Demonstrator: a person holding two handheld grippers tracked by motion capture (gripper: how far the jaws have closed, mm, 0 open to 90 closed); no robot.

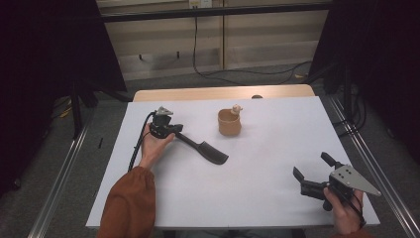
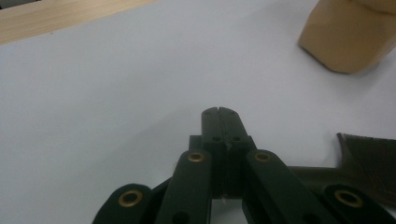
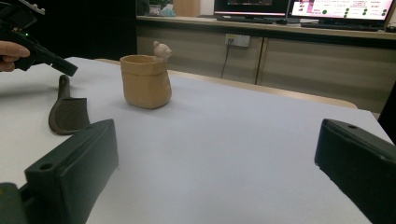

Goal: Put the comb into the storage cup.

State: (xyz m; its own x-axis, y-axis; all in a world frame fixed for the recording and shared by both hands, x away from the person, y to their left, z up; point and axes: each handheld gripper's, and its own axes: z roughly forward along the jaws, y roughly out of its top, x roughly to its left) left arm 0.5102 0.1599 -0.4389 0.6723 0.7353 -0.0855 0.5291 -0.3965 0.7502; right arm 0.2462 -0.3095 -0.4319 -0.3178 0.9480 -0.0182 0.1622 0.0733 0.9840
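One dark comb (image 1: 207, 150) lies flat at the mat's centre, handle toward ten o'clock under my left gripper (image 1: 174, 130), jaws together and empty above it, while my right gripper (image 1: 311, 168) waits apart at four o'clock, the cup (image 1: 230, 122) at twelve.

one comb (image 1: 210, 150), one cup (image 1: 229, 123), two grippers.

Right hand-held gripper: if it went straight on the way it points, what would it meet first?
The right hand-held gripper, jaws open, points across bare white table. The way looks free; the tan cup and comb lie left of that line, though depth is unclear.
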